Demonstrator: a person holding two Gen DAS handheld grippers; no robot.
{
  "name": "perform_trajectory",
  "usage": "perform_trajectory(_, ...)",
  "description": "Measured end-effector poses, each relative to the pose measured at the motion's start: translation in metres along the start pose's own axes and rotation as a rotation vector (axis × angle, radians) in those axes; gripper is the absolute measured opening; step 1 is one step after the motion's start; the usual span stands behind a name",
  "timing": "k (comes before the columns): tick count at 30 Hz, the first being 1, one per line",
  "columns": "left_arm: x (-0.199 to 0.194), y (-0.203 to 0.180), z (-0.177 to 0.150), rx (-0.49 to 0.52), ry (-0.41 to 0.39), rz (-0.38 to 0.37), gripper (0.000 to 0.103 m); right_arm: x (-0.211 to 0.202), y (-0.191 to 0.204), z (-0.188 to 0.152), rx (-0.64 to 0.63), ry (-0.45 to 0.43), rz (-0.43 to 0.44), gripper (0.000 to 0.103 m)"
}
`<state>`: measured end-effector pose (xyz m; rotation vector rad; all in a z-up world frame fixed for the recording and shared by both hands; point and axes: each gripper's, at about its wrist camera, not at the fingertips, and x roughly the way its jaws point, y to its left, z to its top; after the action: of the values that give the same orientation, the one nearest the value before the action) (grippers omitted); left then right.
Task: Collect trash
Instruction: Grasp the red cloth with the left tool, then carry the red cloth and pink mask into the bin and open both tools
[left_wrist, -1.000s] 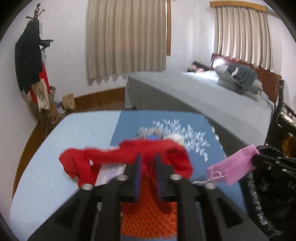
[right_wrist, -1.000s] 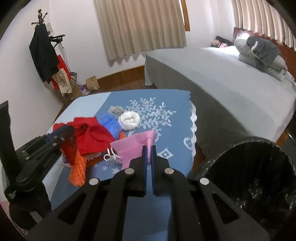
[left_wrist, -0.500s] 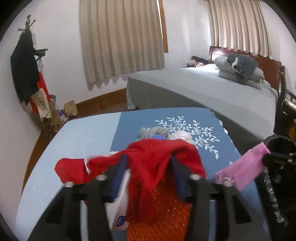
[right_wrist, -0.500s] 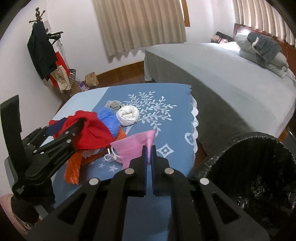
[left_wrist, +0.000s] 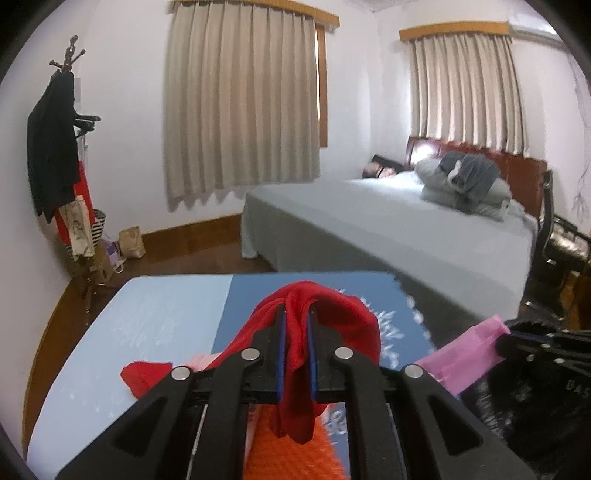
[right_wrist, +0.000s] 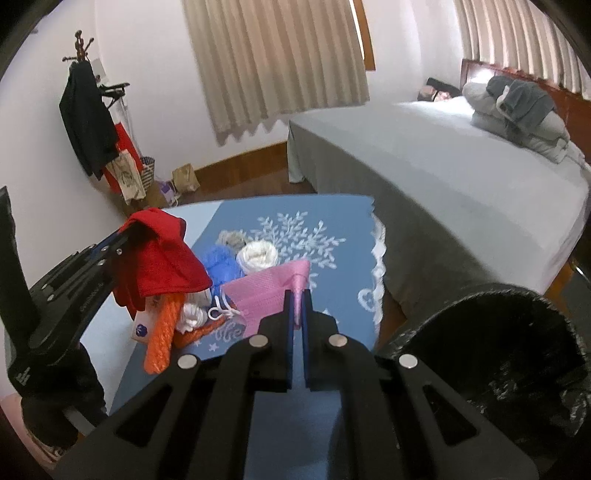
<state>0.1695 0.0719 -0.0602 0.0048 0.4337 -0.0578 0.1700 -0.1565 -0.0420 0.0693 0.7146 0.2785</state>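
Left gripper (left_wrist: 295, 314), open half a second earlier, has closed on the red cloth (left_wrist: 332, 314) and raised it off the pile toward 12 o'clock.

Red cloth (left_wrist: 325, 314); pink bag (right_wrist: 266, 291); orange mesh (right_wrist: 162, 332); blue bundle (right_wrist: 219, 260); white bundle (right_wrist: 258, 254). Tabletop (right_wrist: 332, 218) cover blue with white leaf pattern. Bin liner (right_wrist: 517, 354) black. Bed (right_wrist: 443, 155) grey. Curtains (left_wrist: 240, 110) beige.

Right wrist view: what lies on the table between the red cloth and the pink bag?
In the right wrist view, a blue bundle lies between the red cloth and pink bag, with white string below it.
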Motion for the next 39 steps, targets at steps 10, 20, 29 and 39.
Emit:
perform_trajectory(10,-0.023,-0.052,0.006,0.023,-0.003,-0.13,0.01,-0.048,-0.039,-0.004,0.041,-0.055,-0.089,0.003)
perform_trajectory(20,-0.021,-0.129,-0.004,0.067,0.052,-0.298,0.01,-0.088,-0.109,-0.039,0.135,-0.037,-0.25,0.003)
perform_trajectory(29,-0.01,-0.203,-0.02,0.12,0.106,-0.433,0.01,-0.111,-0.167,-0.078,0.224,-0.014,-0.387,0.004)
perform_trajectory(39,-0.006,-0.231,-0.032,0.126,0.155,-0.566,0.064,-0.118,-0.196,-0.097,0.289,-0.012,-0.463,0.035)
